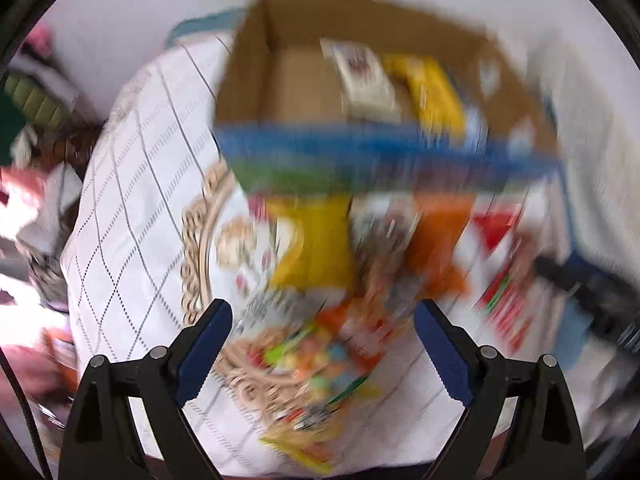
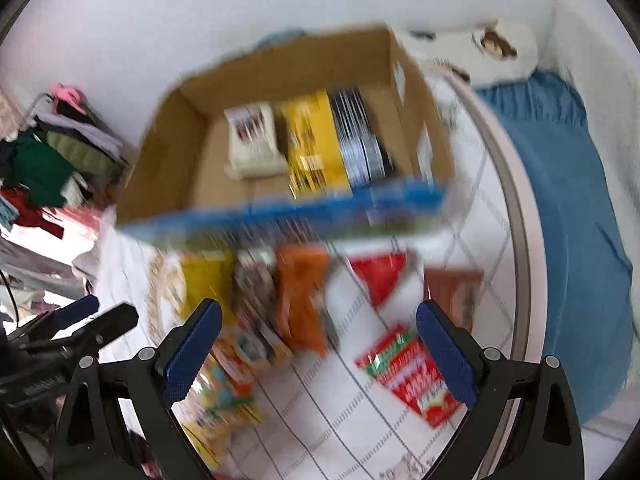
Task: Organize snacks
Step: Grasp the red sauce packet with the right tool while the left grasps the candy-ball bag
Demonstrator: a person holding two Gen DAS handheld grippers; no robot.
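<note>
Both views are blurred by motion. An open cardboard box point(image 1: 248, 80) point(image 2: 176, 148) with a blue front edge holds a cream box point(image 1: 364, 76) point(image 2: 250, 140), a yellow box point(image 1: 432, 88) point(image 2: 316, 144) and a black-and-silver packet point(image 2: 360, 136). In front of it on the white cloth lie a yellow bag point(image 1: 316, 244) point(image 2: 206, 280), an orange bag point(image 1: 436, 248) point(image 2: 302, 296), a red packet point(image 2: 412, 372), a brown packet point(image 2: 456, 292) and a colourful packet point(image 1: 316, 356) point(image 2: 224, 392). My left gripper point(image 1: 322, 312) hangs open above the colourful packet. My right gripper point(image 2: 318, 308) is open over the orange bag and holds nothing.
The white patterned cloth point(image 1: 132, 200) point(image 2: 320, 420) covers a round table. A pile of clothes point(image 2: 48, 160) point(image 1: 32, 96) lies to the left. A blue bed cover point(image 2: 560, 200) and a plush toy point(image 2: 496, 46) are to the right. The left gripper point(image 2: 92, 320) shows at the right view's left edge.
</note>
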